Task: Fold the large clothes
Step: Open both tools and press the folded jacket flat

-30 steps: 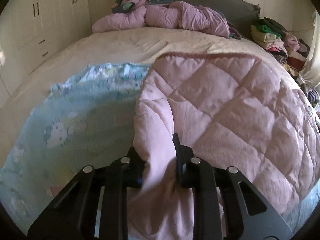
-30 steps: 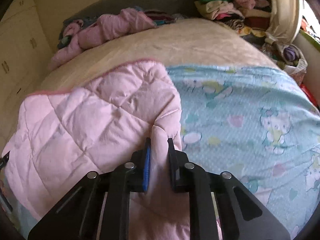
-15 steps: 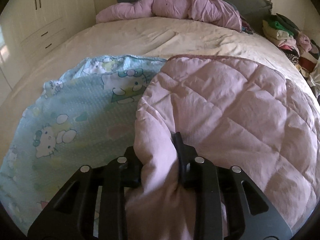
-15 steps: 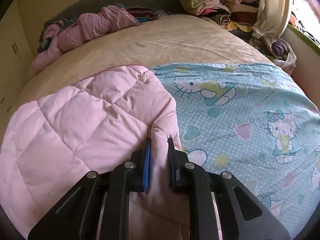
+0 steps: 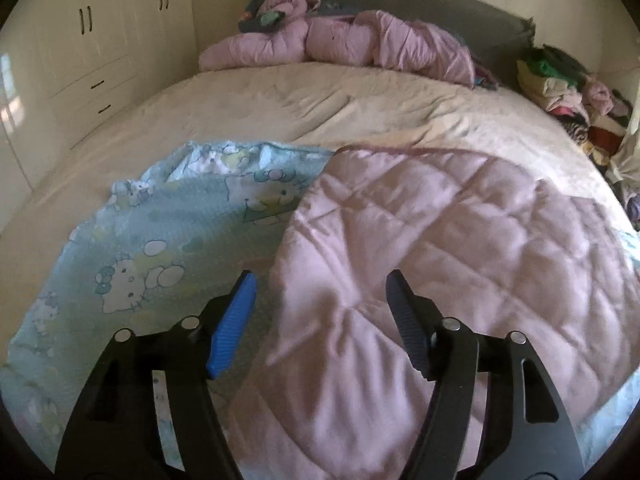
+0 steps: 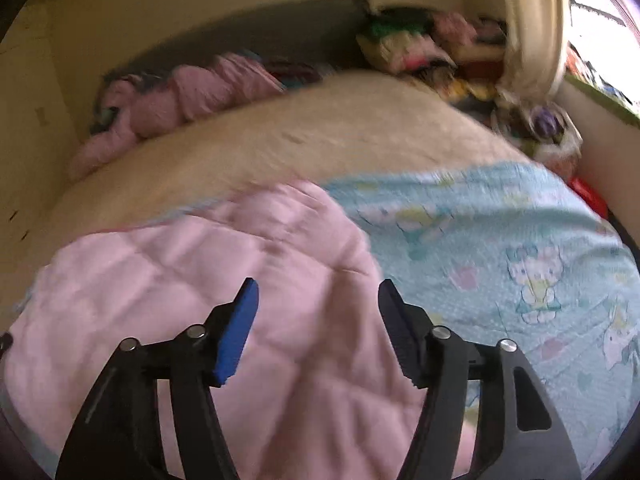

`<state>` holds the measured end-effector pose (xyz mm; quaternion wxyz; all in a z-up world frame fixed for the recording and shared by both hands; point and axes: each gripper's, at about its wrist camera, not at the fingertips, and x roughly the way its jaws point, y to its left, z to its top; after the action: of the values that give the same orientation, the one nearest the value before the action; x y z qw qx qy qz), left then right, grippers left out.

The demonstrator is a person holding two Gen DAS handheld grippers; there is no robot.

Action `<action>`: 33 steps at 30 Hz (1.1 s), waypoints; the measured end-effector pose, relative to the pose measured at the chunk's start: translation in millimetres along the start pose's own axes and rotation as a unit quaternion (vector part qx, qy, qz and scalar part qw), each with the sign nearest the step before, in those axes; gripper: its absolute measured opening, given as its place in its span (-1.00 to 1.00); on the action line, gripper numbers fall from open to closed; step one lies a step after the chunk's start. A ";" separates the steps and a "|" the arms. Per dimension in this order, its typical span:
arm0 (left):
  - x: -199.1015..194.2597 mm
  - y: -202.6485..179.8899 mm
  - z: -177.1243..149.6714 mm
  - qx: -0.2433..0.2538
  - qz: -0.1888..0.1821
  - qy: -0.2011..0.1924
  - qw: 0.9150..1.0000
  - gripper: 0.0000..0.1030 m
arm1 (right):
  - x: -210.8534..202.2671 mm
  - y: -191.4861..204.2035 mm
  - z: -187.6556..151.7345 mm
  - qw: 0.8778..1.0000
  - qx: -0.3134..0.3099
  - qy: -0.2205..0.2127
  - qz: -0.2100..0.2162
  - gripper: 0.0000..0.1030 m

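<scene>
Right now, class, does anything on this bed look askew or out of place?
Yes. The pink quilted flap folded over the blue cartoon-print side lies askew: its edge runs slanted and puckered, not square. A crumpled pink bundle sits unfolded at the headboard.

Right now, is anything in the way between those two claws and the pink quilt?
Nothing visible. The pink quilt lies right under the left gripper and right gripper; both jaws are opening, fabric between them, unpinched.
</scene>
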<state>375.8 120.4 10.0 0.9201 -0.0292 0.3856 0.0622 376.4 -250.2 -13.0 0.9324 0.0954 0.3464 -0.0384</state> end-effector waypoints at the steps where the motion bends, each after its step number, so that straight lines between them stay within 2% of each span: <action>1: -3.7 -2.4 0.3 -0.001 -0.005 -0.003 1.000 0.16 | -5.5 8.6 -0.9 1.000 -0.013 -0.003 0.014 0.20; 3: -13.7 -12.1 -1.8 -0.002 -0.024 -0.006 1.000 0.22 | -15.0 35.6 -5.0 0.997 -0.051 0.000 0.060 0.21; 6: -17.2 -30.4 -8.2 0.008 -0.046 0.003 0.999 0.24 | -21.3 72.7 -13.2 0.989 -0.101 0.011 0.107 0.24; 9: -9.9 -47.0 -16.9 0.021 -0.052 0.024 0.998 0.25 | -18.4 106.3 -19.2 0.982 -0.135 0.023 0.132 0.28; 12: 1.5 -54.7 -24.0 0.031 -0.037 0.034 0.998 0.31 | -10.7 130.9 -25.7 0.976 -0.159 0.041 0.145 0.28; 16: 12.5 -53.6 -27.9 0.033 -0.033 0.045 0.998 0.37 | 10.9 149.0 -31.5 0.973 -0.171 0.074 0.133 0.49; 19: 19.6 -52.2 -29.1 0.034 -0.034 0.046 0.998 0.40 | 27.6 149.7 -32.0 0.974 -0.159 0.100 0.130 0.56; 27: 31.4 -50.3 -34.0 0.025 -0.040 0.050 0.998 0.42 | 49.6 157.1 -38.6 0.971 -0.164 0.128 0.118 0.61; 33: 36.4 -48.6 -32.2 0.018 -0.046 0.058 0.997 0.43 | 59.9 160.1 -37.0 0.972 -0.162 0.131 0.110 0.63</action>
<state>385.0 72.2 -38.3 0.8985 -0.0343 0.4375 0.0108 420.2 -86.3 -55.3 0.8804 -0.0151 0.4545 0.1341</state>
